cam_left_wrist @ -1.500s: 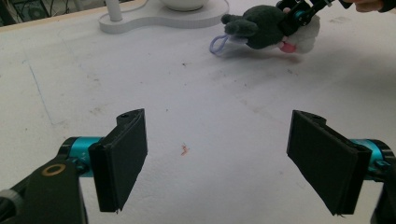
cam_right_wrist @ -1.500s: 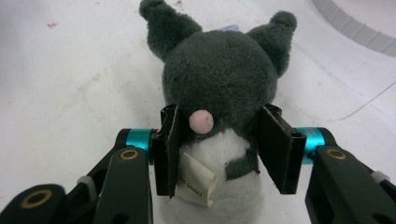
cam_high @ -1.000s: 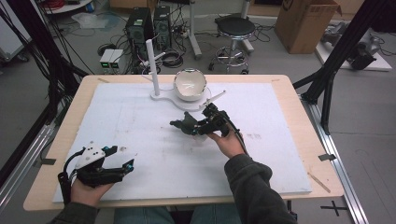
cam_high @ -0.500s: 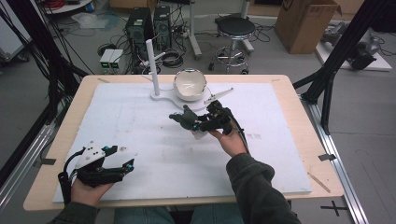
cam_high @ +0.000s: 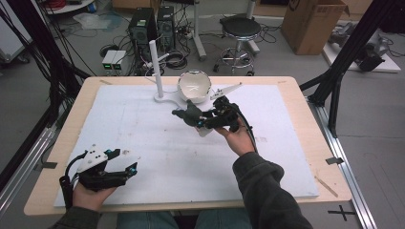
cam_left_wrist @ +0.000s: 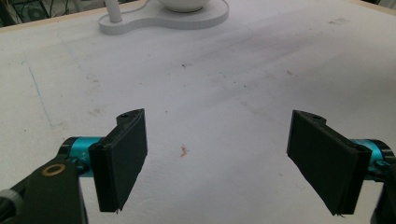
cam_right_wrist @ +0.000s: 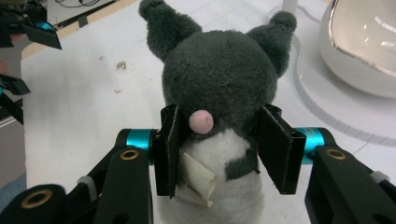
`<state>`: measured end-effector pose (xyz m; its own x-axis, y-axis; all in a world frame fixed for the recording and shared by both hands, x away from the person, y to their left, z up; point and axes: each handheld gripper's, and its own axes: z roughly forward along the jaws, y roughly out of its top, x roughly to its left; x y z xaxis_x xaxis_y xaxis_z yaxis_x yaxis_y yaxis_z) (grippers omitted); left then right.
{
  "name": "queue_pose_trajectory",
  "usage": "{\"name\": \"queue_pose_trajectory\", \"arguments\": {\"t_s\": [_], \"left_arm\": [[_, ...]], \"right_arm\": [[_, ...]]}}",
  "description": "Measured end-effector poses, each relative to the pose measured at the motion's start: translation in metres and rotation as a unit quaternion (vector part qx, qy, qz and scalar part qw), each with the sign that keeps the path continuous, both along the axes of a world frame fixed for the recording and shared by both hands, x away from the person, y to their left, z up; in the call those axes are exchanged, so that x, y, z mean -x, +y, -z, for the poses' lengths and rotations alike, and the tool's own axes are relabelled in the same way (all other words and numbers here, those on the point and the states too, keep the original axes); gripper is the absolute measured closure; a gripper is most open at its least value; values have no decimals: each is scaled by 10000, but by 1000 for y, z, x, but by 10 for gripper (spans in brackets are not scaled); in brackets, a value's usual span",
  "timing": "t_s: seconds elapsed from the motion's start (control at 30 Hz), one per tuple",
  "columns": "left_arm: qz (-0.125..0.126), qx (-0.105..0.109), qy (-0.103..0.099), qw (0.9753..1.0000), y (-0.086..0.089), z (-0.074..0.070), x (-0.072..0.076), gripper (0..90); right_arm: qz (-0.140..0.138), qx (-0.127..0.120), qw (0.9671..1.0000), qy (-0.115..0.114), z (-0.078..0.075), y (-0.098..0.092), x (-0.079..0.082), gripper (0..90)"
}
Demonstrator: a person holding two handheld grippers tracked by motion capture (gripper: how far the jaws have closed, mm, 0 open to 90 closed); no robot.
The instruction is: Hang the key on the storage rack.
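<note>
Right gripper (cam_right_wrist: pixel 219 140): its jaws are clamped on the grey plush toy (cam_right_wrist: pixel 219 79) just under the head, one pad pressed into each flank, pink nose facing the camera between them.
Plush toy's position: held above the white worktop (cam_high: pixel 143 138), toward the far middle, just short of the white bowl (cam_high: pixel 194 86).
Direction that matters: in the high view the bowl sits beyond the toy and a little to the person's left; in the right gripper view its rim rises at the upper right, close by one ear.
Long axis: ears out in front, pale belly and paper tag (cam_right_wrist: pixel 194 179) back toward the hand, so the toy travels head first.
Height over the worktop: hard to call, though it looks lifted clear rather than dragging.
Left gripper (cam_high: pixel 125 168): resting at the near left corner, jaws spread wide on nothing, bare worktop between them.
Nearer hand: the right by far; the left is well apart from toy and bowl.
White stand (cam_high: pixel 165 98): its upright post is left of the bowl, a thing to steer round.
</note>
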<state>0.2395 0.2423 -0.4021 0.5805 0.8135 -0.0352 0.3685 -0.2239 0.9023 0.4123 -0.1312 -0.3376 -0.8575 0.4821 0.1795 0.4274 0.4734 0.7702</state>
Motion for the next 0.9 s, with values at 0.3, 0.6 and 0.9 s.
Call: {"name": "queue_pose_trajectory", "arguments": {"t_s": [0.3,0.6,0.9], "left_arm": [[-2,12,-12,10000,1,0,0,208],[-4,22,-17,10000,0,0,0,207],[-2,28,-10,10000,1,0,0,207]], "right_arm": [[-117,-150,9998,-81,-15,3,-3,533],[-176,-206,9995,-158,-26,8,-7,533],[-285,-278,9989,-262,-37,17,-14,532]]}}
